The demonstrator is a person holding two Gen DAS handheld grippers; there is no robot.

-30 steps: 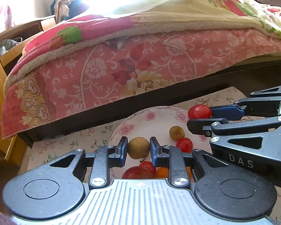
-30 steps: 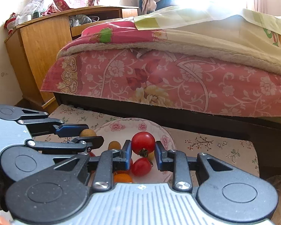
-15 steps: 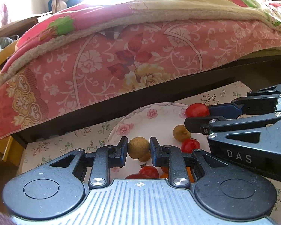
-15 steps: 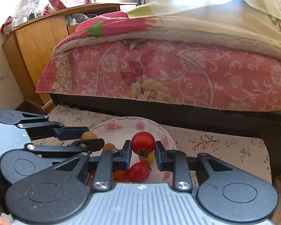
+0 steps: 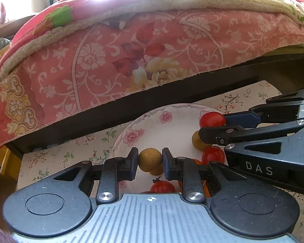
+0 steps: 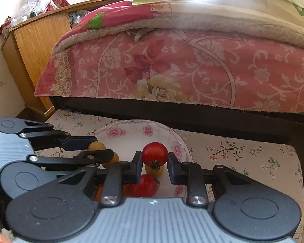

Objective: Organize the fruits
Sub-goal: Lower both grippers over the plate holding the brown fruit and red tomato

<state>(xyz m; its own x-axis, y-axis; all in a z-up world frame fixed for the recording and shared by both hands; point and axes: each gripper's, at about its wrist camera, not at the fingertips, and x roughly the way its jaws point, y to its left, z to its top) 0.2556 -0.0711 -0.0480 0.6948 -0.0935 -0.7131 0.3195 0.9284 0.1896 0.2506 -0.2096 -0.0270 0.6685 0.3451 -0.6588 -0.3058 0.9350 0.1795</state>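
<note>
A white floral plate [image 5: 162, 129] [image 6: 129, 139] sits on a flowered tablecloth and holds several red tomatoes and tan longans. My left gripper [image 5: 150, 160] is shut on a tan longan [image 5: 150, 159] and holds it over the plate's near left part; it also shows in the right wrist view [image 6: 97, 151]. My right gripper [image 6: 154, 162] is shut on a red tomato [image 6: 155, 153] over the plate's right side; it shows in the left wrist view [image 5: 211, 127] holding the tomato [image 5: 211, 119]. Loose on the plate lie a red tomato [image 6: 145, 185], a yellow fruit [image 6: 154, 171] and another longan [image 5: 199, 141].
A bed with a pink floral blanket [image 5: 143, 46] overhangs just behind the low table [image 6: 243, 154]. A wooden cabinet [image 6: 36, 46] with clutter on top stands at the left. The tablecloth shows bare to the right of the plate.
Both grippers moved forward and lower over the plate, each still holding its fruit. The bed looms closer and larger in both views.
</note>
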